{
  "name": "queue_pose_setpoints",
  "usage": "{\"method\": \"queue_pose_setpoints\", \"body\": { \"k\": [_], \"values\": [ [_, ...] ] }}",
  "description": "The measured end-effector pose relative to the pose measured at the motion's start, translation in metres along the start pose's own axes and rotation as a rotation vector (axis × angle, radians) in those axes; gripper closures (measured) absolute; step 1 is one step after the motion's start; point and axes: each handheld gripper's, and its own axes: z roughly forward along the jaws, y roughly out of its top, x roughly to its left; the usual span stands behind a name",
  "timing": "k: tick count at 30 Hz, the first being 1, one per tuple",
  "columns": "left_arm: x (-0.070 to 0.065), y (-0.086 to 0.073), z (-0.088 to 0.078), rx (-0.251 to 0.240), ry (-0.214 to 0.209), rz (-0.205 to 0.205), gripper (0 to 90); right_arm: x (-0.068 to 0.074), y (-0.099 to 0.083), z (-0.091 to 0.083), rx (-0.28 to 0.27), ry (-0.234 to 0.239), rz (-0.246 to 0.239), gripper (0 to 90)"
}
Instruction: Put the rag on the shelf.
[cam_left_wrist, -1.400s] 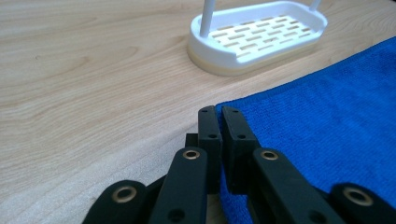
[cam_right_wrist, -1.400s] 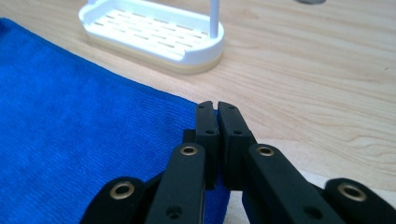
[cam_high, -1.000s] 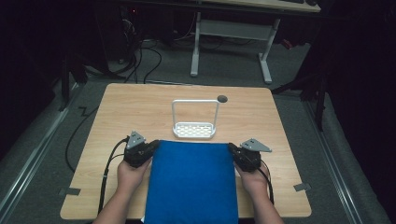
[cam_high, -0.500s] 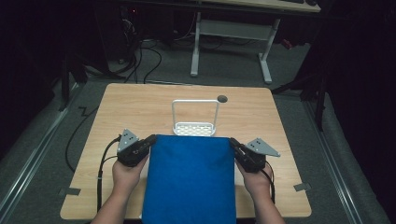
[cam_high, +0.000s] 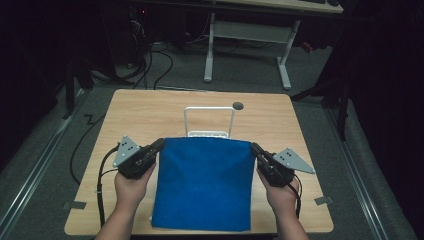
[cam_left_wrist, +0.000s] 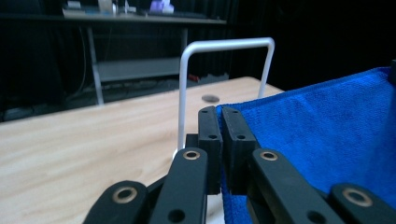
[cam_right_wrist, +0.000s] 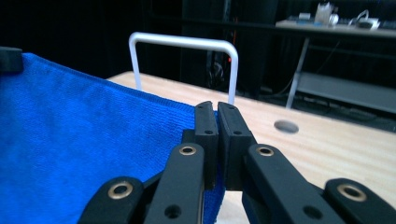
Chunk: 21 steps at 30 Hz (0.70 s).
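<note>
A blue towel (cam_high: 202, 182) hangs stretched between my two grippers above the near half of the wooden table (cam_high: 145, 112). My left gripper (cam_high: 161, 143) is shut on its far left corner; in the left gripper view the jaws of the left gripper (cam_left_wrist: 221, 111) pinch the blue towel (cam_left_wrist: 322, 130). My right gripper (cam_high: 254, 147) is shut on the far right corner, and the right gripper (cam_right_wrist: 215, 106) clamps the blue towel (cam_right_wrist: 79, 130). Just beyond the towel's top edge stands a white wire rack (cam_high: 209, 120), upright, its hoop showing as the white wire rack (cam_left_wrist: 224, 44) and the white wire rack (cam_right_wrist: 182, 42).
A round dark hole (cam_high: 238, 105) lies in the table behind the rack. Beyond the table's far edge stand a white desk frame (cam_high: 247, 37) and cables on the floor (cam_high: 160, 60). Tape marks sit at the table's near corners.
Both grippers have lifted and carried the towel's top edge forward, toward the rack. The towel now covers the rack's base.
</note>
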Motion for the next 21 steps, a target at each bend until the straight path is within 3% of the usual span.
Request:
{"method": "queue_pose_setpoints", "body": {
  "k": [12,18,21],
  "values": [
    [-0.014,0.023,-0.022,-0.099,-0.006,0.047,87.6,0.010,0.025,-0.024,-0.107,0.015,-0.041,87.8],
    [-0.013,0.024,-0.024,-0.108,0.008,0.052,87.7,0.012,0.028,-0.027,-0.122,0.022,-0.039,87.9],
    [-0.009,0.024,-0.022,-0.104,0.001,0.034,87.9,0.010,0.028,-0.025,-0.124,0.025,-0.027,87.9]
  ]
}}
